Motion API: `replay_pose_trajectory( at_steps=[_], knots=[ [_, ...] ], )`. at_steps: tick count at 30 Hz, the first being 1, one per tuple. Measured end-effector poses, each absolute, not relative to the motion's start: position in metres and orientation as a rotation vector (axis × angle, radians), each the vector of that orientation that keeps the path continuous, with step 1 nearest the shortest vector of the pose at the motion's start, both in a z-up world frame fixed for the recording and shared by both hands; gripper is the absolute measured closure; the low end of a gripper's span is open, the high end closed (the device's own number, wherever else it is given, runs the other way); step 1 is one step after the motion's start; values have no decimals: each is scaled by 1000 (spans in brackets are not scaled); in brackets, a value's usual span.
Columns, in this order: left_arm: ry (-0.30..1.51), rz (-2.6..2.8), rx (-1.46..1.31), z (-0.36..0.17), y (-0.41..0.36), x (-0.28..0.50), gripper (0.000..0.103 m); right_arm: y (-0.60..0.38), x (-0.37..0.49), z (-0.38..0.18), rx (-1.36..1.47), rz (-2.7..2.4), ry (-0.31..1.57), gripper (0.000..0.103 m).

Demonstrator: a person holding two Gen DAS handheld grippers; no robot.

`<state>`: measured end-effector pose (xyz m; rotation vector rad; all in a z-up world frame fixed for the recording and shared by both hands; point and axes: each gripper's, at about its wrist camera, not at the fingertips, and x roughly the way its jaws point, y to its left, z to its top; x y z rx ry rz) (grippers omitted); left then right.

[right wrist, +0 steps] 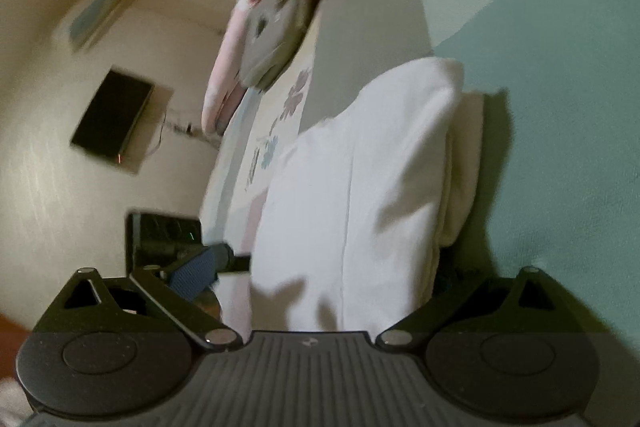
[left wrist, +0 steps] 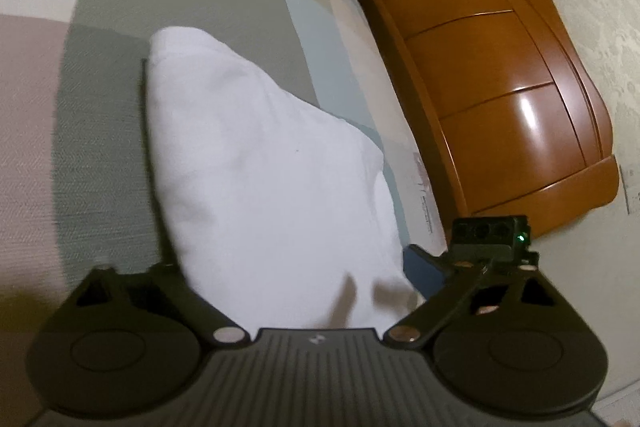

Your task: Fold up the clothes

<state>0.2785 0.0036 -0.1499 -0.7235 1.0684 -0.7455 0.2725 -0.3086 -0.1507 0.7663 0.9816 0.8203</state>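
I see the white garment (left wrist: 264,163) — soft cotton, folded into a thick, rounded wedge — lying on the bedsheet (left wrist: 100,131) beside the glossy wooden headboard (left wrist: 500,79). My left gripper (left wrist: 280,279) and right gripper (right wrist: 320,275) both gape wide around its near edge (pads not visibly pressing).

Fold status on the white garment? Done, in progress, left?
Done: the white garment already lies in stacked layers on the bed, folded edges visible in the right wrist view. In hand: the left gripper and right gripper both straddle its near edge with jaws wide; whether the pads press the cloth can't be told. Left: probably a final fold or squaring up.
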Motion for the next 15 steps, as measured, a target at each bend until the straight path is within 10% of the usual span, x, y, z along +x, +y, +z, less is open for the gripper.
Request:
replay_pose_trajectory(
  at_steps=[4, 8, 15],
  knots=[
    [1082, -719, -733, -152, 11, 281, 33, -311, 272, -151, 733, 775, 981, 20],
    [1071, -713, -706, -152, 7, 282, 38, -318, 273, -157, 722, 692, 1008, 56],
    [1076, -624, -742, -154, 8, 285, 63, -309, 268, -154, 670, 600, 990, 64]
  ],
)
